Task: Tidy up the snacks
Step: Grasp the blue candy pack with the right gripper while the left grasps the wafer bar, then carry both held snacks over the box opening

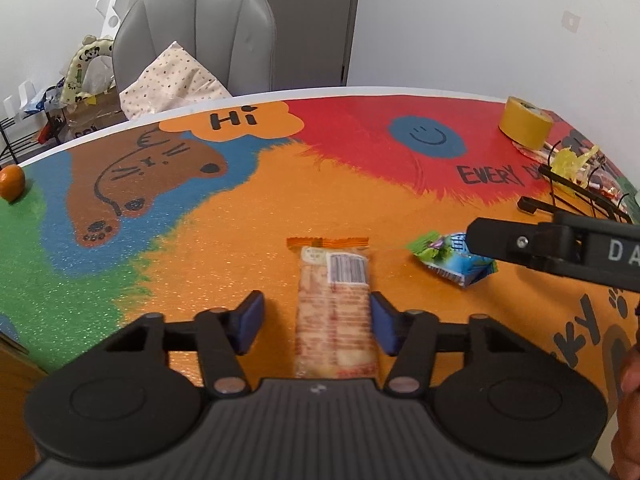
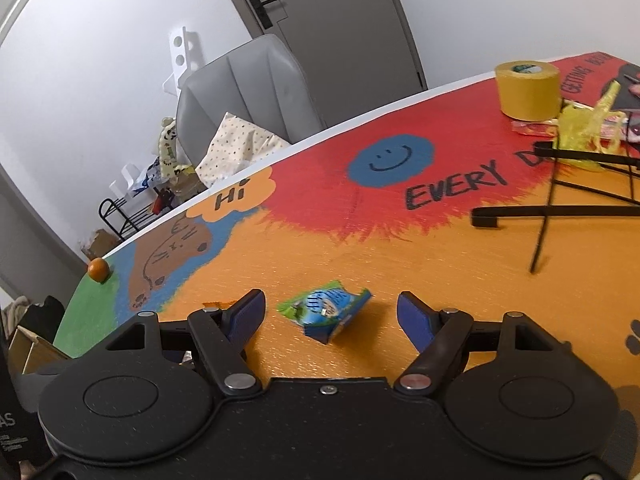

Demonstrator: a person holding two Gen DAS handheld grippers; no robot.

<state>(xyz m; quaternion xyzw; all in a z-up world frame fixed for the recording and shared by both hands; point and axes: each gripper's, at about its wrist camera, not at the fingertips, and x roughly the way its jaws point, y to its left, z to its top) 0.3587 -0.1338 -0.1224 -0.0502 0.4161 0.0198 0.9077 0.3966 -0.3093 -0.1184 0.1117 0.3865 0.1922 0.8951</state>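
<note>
A round counter (image 1: pixel 248 216) covered in a bright cartoon mat holds scattered snacks.

The left tool (image 1: pixel 316 322) sits low at the near edge. A long orange-and-clear biscuit packet (image 1: pixel 334 300) lies lengthwise between its blue pads. The right pad touches, or nearly touches, the packet's edge. The left pad stands clear, with bare mat between it and the wrapper. The tool is partly closed around the packet but has no grip on it yet.

To the right, the right tool (image 2: pixel 331 314) is wide open and holds nothing. A small crumpled blue-and-green packet (image 2: pixel 326 310) lies on the mat between its pads, touching neither.

At the far right stands a black wire basket (image 2: pixel 560 184) with yellow wrappers inside. A roll of yellow tape (image 2: pixel 527 90) sits beyond it. A small orange fruit (image 1: pixel 11 182) rests at the far left edge.

Risks, as a judgement: the biscuit packet sits off centre, so closing could push it sideways and give a skewed hold. A hard squeeze may crack the biscuits. The slick wrapper could slip out when lifted. The small packet is crumpled and light, so it may skid or pinch by a corner. The two tools are near each other and could collide.
</note>
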